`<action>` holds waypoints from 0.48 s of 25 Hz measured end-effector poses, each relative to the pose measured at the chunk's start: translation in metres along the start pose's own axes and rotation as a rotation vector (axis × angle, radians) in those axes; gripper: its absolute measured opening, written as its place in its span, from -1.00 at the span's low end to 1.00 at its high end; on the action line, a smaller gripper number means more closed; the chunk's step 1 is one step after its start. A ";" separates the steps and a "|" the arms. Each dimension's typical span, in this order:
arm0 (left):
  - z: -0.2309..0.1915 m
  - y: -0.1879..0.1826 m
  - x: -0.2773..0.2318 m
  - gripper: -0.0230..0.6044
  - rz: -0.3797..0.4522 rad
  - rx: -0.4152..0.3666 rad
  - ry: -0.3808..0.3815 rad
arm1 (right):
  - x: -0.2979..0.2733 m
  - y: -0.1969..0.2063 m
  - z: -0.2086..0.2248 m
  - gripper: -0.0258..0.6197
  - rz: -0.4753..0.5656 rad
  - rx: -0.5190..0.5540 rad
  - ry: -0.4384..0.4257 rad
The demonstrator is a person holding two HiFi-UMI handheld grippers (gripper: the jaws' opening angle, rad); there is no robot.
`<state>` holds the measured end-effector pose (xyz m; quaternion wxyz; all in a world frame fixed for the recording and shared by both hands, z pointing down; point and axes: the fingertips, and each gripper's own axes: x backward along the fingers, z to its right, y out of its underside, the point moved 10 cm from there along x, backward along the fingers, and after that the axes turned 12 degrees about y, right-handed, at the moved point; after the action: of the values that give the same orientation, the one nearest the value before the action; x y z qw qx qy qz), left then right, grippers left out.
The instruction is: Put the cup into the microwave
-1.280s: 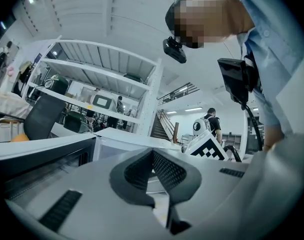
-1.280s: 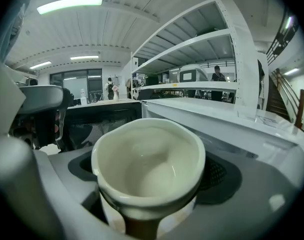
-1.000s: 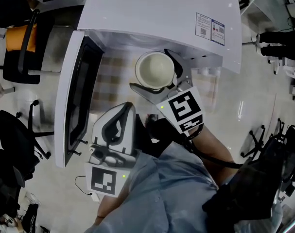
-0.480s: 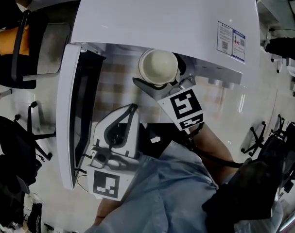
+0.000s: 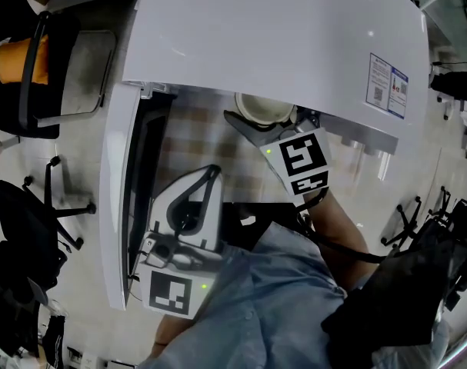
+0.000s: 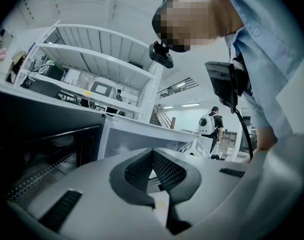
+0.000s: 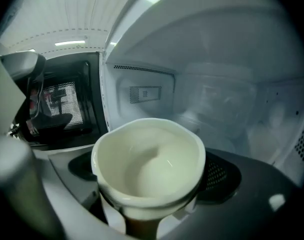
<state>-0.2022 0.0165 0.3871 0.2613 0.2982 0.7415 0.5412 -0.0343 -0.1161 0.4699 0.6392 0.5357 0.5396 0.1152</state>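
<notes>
right claw (image 7: 150,184) pinching cup (image 5: 265,110) at microwave (image 5: 279,37) opening | left claw (image 6: 153,158) pressed together | sticker (image 5: 388,88) unreadable

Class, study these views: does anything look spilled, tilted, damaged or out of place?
Nothing stands out. The cup sits upright in the right hand-held gripper at the open microwave, with no spill or damage visible.

This looks like an open-plan office or lab workspace. Black swivel office chairs (image 5: 21,210) stand on a glossy pale floor (image 5: 83,160), tall white metal shelving racks (image 6: 91,66) hold equipment, and ceiling strip lights (image 6: 184,105) run overhead.
</notes>
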 end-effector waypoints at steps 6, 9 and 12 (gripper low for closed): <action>-0.010 0.001 -0.003 -0.91 -0.011 0.012 -0.008 | -0.014 -0.002 0.007 0.77 0.009 -0.014 0.005; -0.014 0.001 -0.005 -0.91 -0.016 0.017 -0.008 | -0.021 -0.004 0.012 0.77 0.019 -0.051 -0.006; -0.018 0.001 -0.007 -0.91 -0.020 0.020 -0.010 | -0.026 -0.004 0.017 0.77 0.029 -0.055 -0.003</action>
<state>-0.2097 0.0000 0.3932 0.2672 0.2961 0.7484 0.5299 -0.0322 -0.1463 0.4785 0.6528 0.5260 0.5273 0.1385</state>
